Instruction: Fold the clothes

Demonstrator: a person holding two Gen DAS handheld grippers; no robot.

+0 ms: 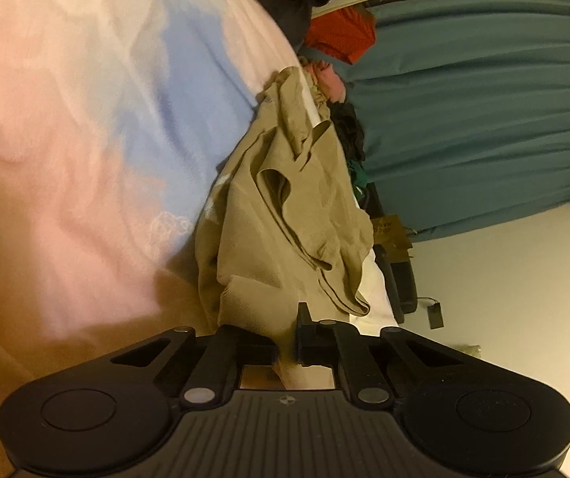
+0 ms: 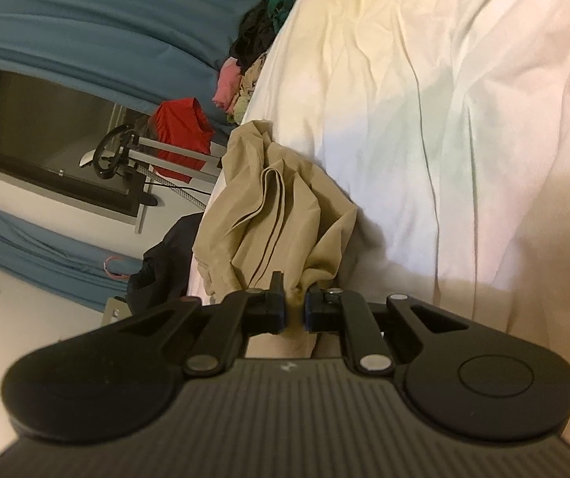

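Observation:
A crumpled tan garment (image 1: 285, 207) lies bunched on the white bedsheet (image 1: 86, 119); both views are rolled sideways. My left gripper (image 1: 285, 344) is shut on a pinch of this tan cloth at its near edge. In the right wrist view the same tan garment (image 2: 273, 215) hangs in folds, and my right gripper (image 2: 295, 312) is shut on another bunched part of it. The cloth between the pads hides how much is held. The white bedsheet (image 2: 444, 119) fills the space behind.
A heap of other clothes, pink (image 1: 330, 79), black (image 1: 348, 127) and green, lies along the bed's far edge. Blue curtains (image 1: 476, 111) hang behind. A red garment (image 2: 181, 139) drapes over a rack by the window (image 2: 54, 139). A dark garment (image 2: 165, 263) sits off the bed.

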